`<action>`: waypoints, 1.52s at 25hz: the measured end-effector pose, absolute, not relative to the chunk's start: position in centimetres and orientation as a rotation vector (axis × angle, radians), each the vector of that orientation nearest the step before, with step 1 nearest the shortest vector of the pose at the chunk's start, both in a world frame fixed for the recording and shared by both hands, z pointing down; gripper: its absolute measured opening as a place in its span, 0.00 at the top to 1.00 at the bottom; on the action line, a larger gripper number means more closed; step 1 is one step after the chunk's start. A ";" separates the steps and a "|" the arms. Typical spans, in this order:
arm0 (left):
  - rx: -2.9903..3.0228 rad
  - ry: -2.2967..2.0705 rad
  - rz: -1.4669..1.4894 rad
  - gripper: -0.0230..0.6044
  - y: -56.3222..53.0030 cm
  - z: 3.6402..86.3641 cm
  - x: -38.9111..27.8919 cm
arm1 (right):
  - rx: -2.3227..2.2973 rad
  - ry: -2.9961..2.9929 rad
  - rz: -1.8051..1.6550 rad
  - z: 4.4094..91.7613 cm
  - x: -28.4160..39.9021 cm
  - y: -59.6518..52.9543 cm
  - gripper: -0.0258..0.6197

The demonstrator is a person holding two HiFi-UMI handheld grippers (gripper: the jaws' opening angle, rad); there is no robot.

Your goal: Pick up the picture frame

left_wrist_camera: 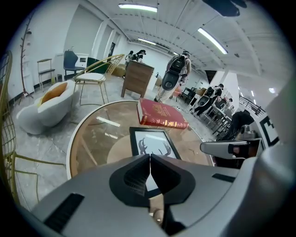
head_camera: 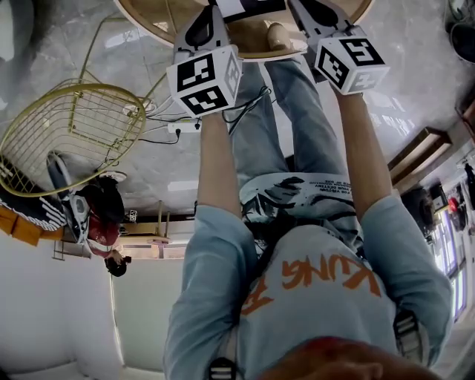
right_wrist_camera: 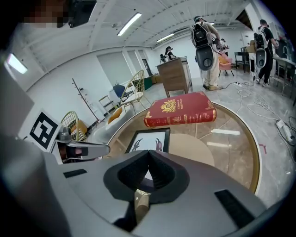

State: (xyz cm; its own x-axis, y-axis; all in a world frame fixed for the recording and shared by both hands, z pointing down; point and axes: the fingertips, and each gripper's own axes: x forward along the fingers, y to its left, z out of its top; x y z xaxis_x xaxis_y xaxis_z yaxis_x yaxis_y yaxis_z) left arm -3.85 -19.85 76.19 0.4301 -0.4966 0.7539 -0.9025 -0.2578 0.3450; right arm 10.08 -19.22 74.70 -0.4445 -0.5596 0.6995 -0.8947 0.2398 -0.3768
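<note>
The picture frame (left_wrist_camera: 152, 142) is black with a white antler print and lies flat on a round glass table (left_wrist_camera: 92, 139), in front of a red book (left_wrist_camera: 161, 114). My left gripper (left_wrist_camera: 150, 158) hangs shut just above the frame's near edge, holding nothing. In the right gripper view the same frame (right_wrist_camera: 149, 139) lies under my right gripper (right_wrist_camera: 149, 153), which is also shut and empty, with the red book (right_wrist_camera: 180, 111) behind it. In the head view both marker cubes (head_camera: 203, 78) (head_camera: 349, 63) reach over the table's rim (head_camera: 148, 18). Both sets of fingertips are cut off at the top edge.
A gold wire chair (head_camera: 74, 126) stands left of the table, with a power strip and cables (head_camera: 182, 126) on the floor. A white armchair (left_wrist_camera: 46, 104) and a wooden cabinet (left_wrist_camera: 137, 77) stand beyond. People with backpacks (right_wrist_camera: 206, 46) are at the back.
</note>
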 end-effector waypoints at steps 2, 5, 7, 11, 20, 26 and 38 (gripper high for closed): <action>1.896 -1.187 0.667 0.93 -20.3 76.8 -3.8 | 1.328 -2.097 1.066 75.1 10.2 -19.6 0.96; 1.885 -1.192 0.682 0.93 -20.5 77.3 -3.7 | 1.337 -2.086 1.053 75.7 10.7 -20.0 0.96; 1.878 -1.185 0.688 0.93 -20.5 78.1 -3.5 | 1.335 -2.078 1.052 76.5 10.8 -20.2 0.95; 1.859 -1.181 0.705 0.93 -20.9 79.7 -3.7 | 1.318 -2.064 1.065 78.1 10.5 -21.0 0.91; 1.820 -1.184 0.723 0.76 -21.6 81.3 -4.2 | 1.282 -2.033 1.083 80.0 9.9 -21.8 0.81; 1.796 -1.180 0.747 0.75 -22.2 82.3 -4.2 | 1.305 -1.993 1.145 81.1 9.9 -22.8 0.77; 1.776 -1.156 0.751 0.75 -23.3 83.3 -3.9 | 1.290 -1.933 1.148 83.0 10.0 -24.2 0.78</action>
State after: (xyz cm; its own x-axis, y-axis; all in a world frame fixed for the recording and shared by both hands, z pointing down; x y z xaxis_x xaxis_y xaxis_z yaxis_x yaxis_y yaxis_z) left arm -3.87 -23.30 83.26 0.3887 -0.4003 0.8299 -0.9209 -0.1967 0.3365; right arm 10.02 -24.16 82.99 -0.3936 -0.4563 0.7980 -0.9191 0.1778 -0.3516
